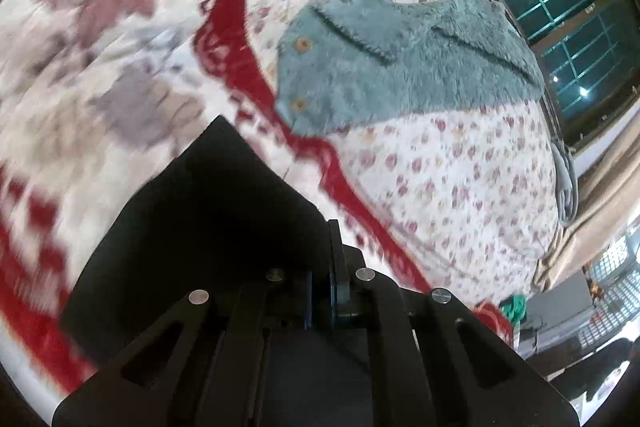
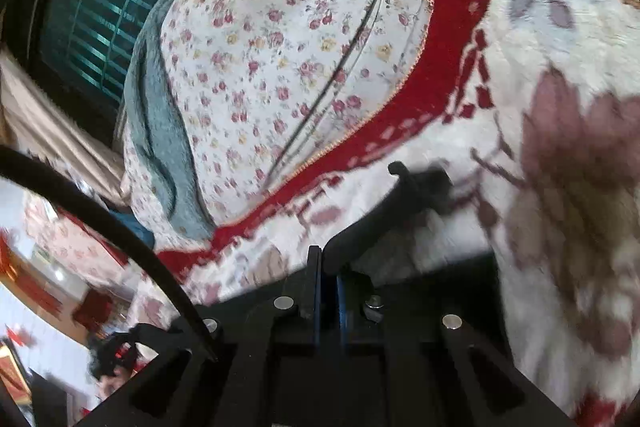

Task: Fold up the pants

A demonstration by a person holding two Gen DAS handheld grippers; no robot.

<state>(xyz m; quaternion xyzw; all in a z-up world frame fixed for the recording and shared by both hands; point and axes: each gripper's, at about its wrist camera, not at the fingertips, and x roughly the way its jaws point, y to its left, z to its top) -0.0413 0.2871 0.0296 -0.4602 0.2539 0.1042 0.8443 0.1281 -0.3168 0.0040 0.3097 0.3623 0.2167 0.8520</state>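
Observation:
The black pants hang as a dark sheet in front of the left wrist camera, above a red-and-cream patterned blanket. My left gripper is shut on the pants' edge, jaws pressed together. In the right wrist view my right gripper is shut on another part of the black pants, a narrow fold that rises from the jaws over the same blanket. Both grippers hold the fabric lifted off the bed.
A fuzzy teal garment with wooden buttons lies on a floral quilt beyond the blanket; it also shows in the right wrist view. A window with a green grille stands behind the bed. A black cable crosses the right view.

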